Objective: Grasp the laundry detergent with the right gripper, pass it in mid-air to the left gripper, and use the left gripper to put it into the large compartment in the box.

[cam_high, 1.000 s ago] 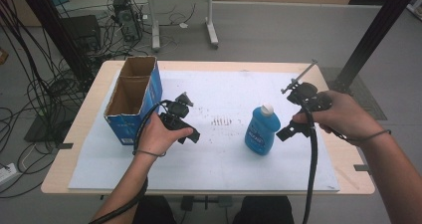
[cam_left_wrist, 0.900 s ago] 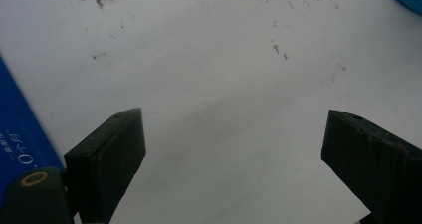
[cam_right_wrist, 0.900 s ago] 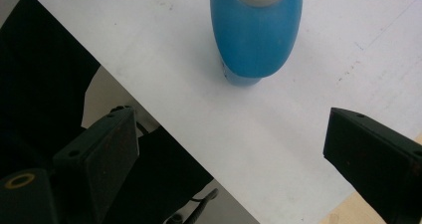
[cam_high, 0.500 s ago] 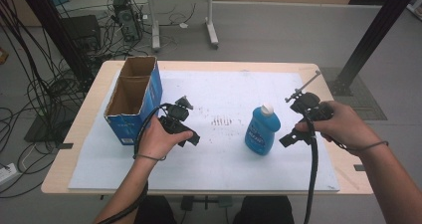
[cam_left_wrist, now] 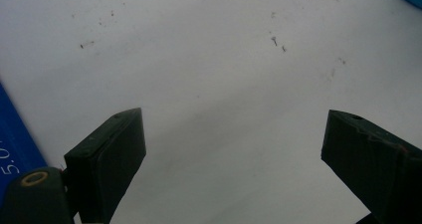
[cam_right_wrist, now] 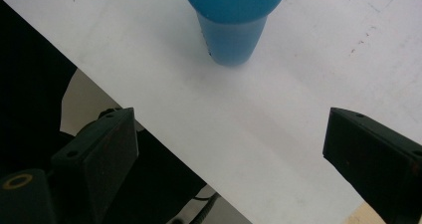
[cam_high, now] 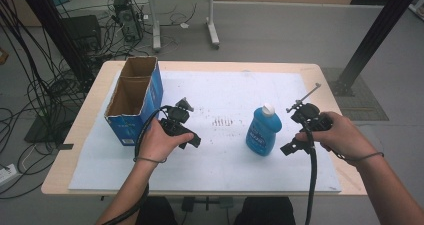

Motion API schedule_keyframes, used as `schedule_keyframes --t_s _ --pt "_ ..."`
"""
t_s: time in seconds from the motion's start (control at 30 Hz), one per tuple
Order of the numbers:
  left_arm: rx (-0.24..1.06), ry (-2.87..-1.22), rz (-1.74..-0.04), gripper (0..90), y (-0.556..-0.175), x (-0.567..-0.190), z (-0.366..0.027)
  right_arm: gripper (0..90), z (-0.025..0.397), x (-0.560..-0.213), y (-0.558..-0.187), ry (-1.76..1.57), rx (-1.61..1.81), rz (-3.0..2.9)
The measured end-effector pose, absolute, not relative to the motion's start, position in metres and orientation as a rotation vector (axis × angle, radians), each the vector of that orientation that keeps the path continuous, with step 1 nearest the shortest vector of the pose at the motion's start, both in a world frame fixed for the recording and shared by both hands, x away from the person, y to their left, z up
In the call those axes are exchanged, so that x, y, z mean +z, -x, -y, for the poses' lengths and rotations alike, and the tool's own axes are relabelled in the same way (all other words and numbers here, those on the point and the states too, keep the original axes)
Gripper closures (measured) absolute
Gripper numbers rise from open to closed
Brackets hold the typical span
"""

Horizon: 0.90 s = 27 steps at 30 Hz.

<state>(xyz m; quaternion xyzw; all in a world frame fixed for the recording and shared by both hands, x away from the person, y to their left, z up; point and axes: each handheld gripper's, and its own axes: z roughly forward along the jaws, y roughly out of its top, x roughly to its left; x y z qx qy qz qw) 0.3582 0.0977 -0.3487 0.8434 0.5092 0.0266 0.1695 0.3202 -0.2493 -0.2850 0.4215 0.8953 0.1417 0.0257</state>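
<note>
Standing upright, the blue bottle faces the right gripper.

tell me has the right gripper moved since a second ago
Yes. The right gripper has come down and toward the person, judged against the blue plastic bottle standing unmoved; it is now beside the bottle's base, jaws open.

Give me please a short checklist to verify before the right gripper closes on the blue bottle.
1. Right gripper jaws open wide: ok.
2. Blue bottle stands upright on the white mat: ok.
3. Bottle between the right jaws: not ok; in the right gripper view it stands ahead of them, apart.
4. White cap on the bottle: ok; whether it is tight, cannot tell.
5. Left gripper open and holding nothing, over the mat: ok.
6. Cardboard box open on top: ok.
</note>
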Motion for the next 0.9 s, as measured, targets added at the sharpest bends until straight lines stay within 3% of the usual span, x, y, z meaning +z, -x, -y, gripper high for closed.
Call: schedule_keyframes --t_s 0.9 --pt "0.056 -2.387 -1.432 10.9 -0.355 -0.349 -0.096 7.4 0.257 -0.335 -0.310 -1.322 0.465 -2.715"
